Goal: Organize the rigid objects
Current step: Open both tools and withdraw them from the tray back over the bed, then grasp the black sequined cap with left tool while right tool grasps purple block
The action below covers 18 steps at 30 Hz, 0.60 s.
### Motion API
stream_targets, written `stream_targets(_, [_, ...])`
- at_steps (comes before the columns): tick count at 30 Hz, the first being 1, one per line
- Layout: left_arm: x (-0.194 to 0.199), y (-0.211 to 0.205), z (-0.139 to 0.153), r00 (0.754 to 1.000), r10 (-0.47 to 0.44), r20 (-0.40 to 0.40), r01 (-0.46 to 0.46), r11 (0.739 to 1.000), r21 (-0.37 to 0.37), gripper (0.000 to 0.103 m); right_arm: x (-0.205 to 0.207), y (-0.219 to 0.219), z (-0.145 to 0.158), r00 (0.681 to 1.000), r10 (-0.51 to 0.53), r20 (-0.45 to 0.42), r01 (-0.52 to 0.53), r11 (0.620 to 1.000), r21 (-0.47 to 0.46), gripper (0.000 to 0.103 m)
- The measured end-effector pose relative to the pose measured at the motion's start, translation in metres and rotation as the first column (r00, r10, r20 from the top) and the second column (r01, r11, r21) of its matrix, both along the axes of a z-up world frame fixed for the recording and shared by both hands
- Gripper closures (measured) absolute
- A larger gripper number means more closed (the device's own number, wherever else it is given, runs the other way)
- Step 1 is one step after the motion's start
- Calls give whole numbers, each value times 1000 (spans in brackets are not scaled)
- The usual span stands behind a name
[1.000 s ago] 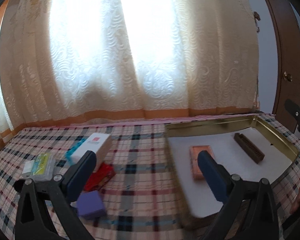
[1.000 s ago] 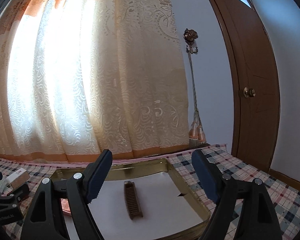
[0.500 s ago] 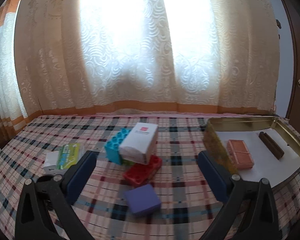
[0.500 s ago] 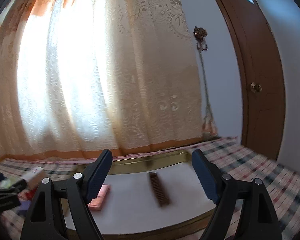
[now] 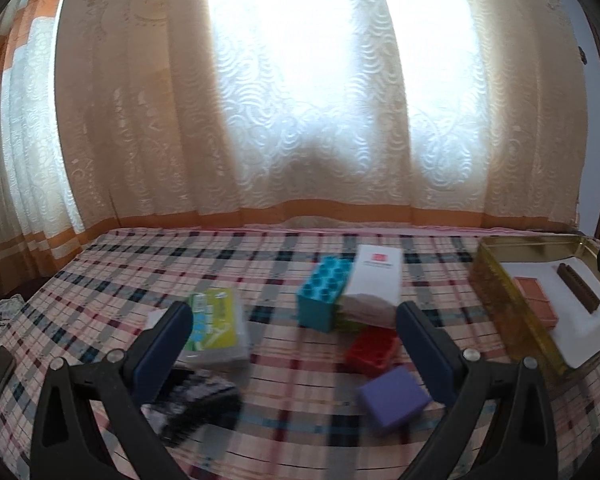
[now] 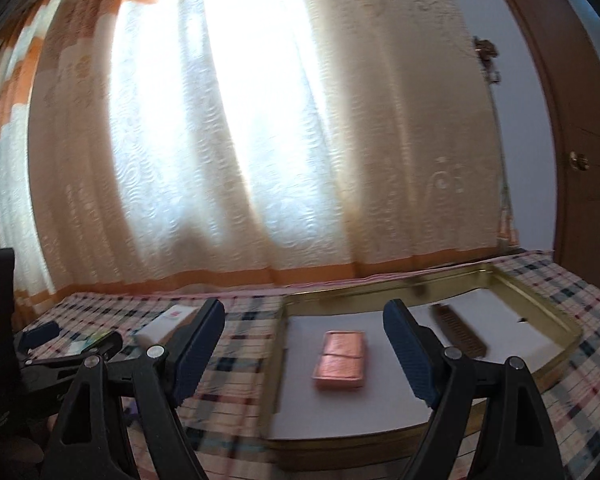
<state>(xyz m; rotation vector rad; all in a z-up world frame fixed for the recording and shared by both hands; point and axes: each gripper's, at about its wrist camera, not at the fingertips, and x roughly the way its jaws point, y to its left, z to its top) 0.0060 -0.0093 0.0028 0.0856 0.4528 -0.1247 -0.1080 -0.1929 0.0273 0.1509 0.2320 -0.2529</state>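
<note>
I am keeping the left gripper (image 5: 296, 344) wide open and empty, hovering low over the checked cloth (image 5: 140, 268), because the loose pieces I want to sort are lying just in front of it. Between its fingers I am seeing the teal brick (image 5: 324, 294) with the white box (image 5: 374, 286) leaning on it, the red brick (image 5: 374, 350) just below them, and the purple block (image 5: 394, 398) nearest to me. To the left the green and yellow packet (image 5: 216, 326) is lying apart from this group, and a dark blurred thing (image 5: 192, 400) is in front of it; I cannot tell what that is. The right gripper (image 6: 304, 346) is also wide open and holding nothing; I am holding it over the near edge of the gold tray (image 6: 556, 312), I think so that it is ready to receive or arrange pieces there. On the white liner in the tray the copper case (image 6: 340, 354) and the brown comb-like bar (image 6: 460, 330) are lying flat, well apart, so part of the sorting seems done. I judge the purple block is the easiest next pick, since it is standing free of the other pieces.
</note>
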Motion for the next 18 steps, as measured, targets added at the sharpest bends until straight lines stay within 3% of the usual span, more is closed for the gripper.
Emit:
stream_targets(10, [17,57,-4,996,79,-42,-79,997,-1,0,24,41,-7,987,140,-76,-138,990,29,20])
stream_targets(18, [34,100,-10,981,161,-108,-163,987,-10,0,53,85,-17,944,247,-220,-255,967,-6,20])
